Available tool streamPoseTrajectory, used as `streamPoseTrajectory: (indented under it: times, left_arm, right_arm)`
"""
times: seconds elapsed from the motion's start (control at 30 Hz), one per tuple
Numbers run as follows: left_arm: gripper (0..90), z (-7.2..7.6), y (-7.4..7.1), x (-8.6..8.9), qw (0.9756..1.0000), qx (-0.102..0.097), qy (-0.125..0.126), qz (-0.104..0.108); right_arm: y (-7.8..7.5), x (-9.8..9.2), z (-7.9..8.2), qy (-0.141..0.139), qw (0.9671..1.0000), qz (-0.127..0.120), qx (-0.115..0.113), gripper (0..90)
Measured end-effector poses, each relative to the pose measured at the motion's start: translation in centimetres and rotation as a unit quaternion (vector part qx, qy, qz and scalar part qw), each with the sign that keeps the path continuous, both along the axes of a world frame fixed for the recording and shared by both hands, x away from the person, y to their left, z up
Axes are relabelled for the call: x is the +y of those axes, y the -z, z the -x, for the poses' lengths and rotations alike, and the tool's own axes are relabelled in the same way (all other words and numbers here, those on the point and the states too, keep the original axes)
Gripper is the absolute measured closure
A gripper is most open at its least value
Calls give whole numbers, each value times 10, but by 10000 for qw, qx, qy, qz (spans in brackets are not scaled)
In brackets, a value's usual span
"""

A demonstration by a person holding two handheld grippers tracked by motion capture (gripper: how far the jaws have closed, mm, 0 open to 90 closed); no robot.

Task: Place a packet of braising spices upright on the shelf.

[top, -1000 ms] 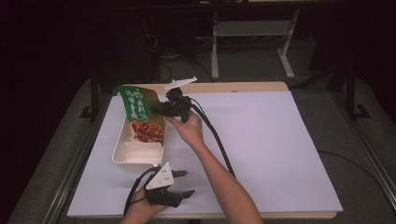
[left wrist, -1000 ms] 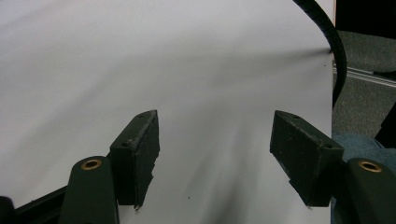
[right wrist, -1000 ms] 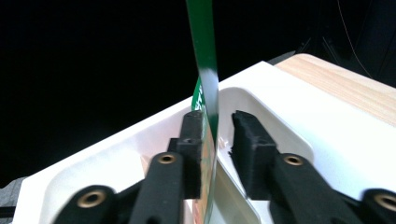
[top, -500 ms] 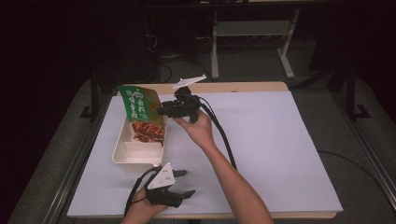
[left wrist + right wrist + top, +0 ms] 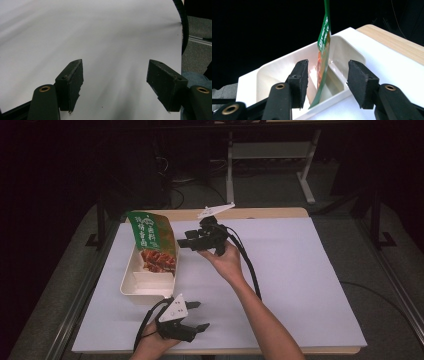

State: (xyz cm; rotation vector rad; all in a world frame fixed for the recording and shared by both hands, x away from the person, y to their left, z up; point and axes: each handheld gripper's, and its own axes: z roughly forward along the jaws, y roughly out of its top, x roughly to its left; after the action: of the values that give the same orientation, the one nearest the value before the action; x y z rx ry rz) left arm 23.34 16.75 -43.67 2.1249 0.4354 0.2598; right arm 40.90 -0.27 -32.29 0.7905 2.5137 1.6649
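A green food packet [image 5: 150, 240] with a picture of red food stands on edge in a white compartment tray [image 5: 134, 287] at the table's left. My right gripper [image 5: 186, 241] hovers just right of the packet and points at it. Its jaws have just been opening and stand apart with nothing pressed between them. In the right gripper view the packet [image 5: 323, 57] shows edge-on beyond the right gripper [image 5: 327, 80], leaning in the tray [image 5: 274, 68]. My left gripper [image 5: 201, 315] rests near the front edge, open. In its own view the left gripper [image 5: 115, 82] has bare white sheet under it.
A white sheet [image 5: 300, 285] covers the table, with a wooden strip [image 5: 270, 213] along the back edge. The right gripper's black cable [image 5: 252, 270] trails along the forearm. A metal stand [image 5: 270, 155] stands on the dark floor beyond the table.
My right gripper let go of the green packet, opened its jaws and drew back to the right. The packet stays standing in the tray. The left gripper kept still.
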Motion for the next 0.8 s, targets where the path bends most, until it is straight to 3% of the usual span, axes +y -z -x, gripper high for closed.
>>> streamPoseTrajectory:
  times: [0.8]
  left_arm:
    - [271,-2,0,1,10000,53,-65,23]
  right_arm:
    - [3,-63,18,225,9996,62,142,413]
